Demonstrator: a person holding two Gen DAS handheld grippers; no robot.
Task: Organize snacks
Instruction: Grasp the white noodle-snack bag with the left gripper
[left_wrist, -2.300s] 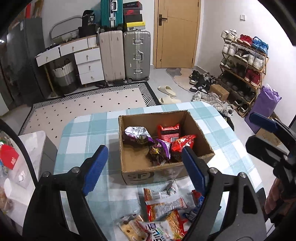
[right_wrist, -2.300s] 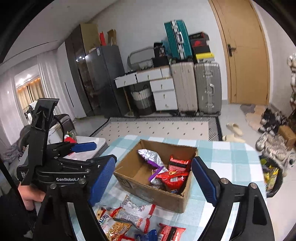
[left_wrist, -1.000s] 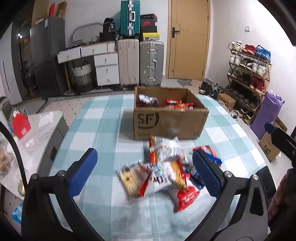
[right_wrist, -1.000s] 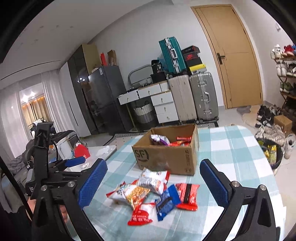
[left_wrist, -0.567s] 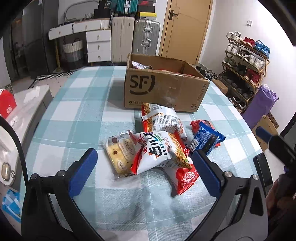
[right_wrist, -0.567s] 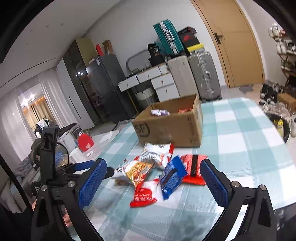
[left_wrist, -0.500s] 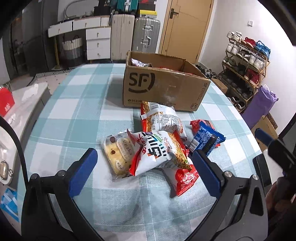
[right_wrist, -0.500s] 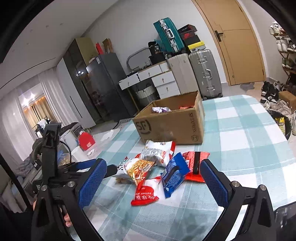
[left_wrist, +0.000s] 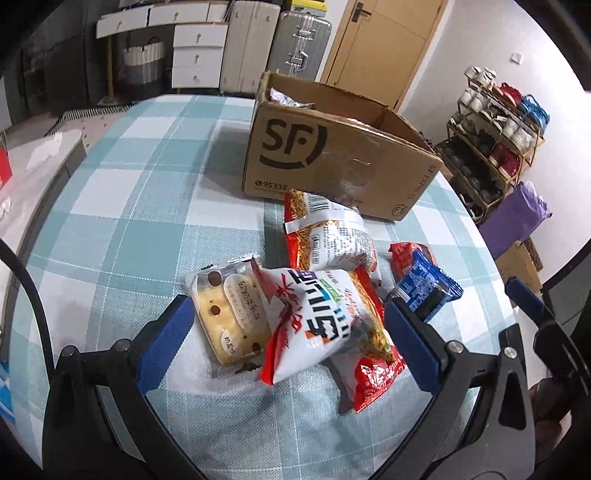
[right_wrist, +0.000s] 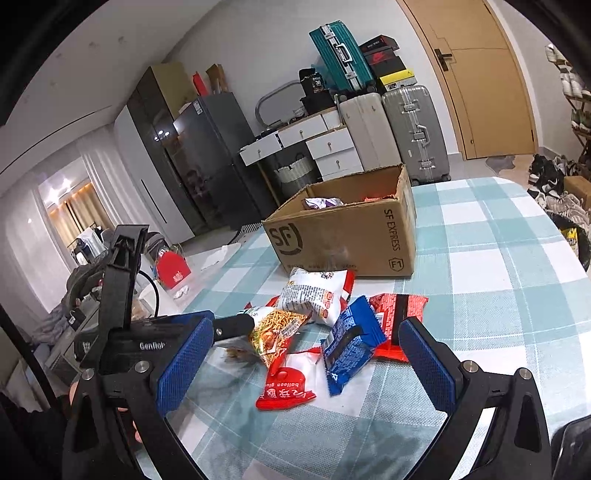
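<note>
Left wrist view: left tongs (left_wrist: 286, 334) spread wide around a snack pile (left_wrist: 314, 314) at 6 o'clock on the checked counter (left_wrist: 129, 221); cardboard box (left_wrist: 332, 155) at 12.

Right wrist view: right tongs (right_wrist: 306, 365) spread, empty, above the snack pile (right_wrist: 325, 328); box (right_wrist: 347, 236) at 12.

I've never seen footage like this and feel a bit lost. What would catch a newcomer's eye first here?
Probably the bright heap of snack packets piled on the checked tablecloth, right between the open blue fingers of the left gripper. Just behind it stands a brown cardboard box printed "SF", with a few packets already inside. The right gripper, also open, hangs over the same pile from the other side.
</note>
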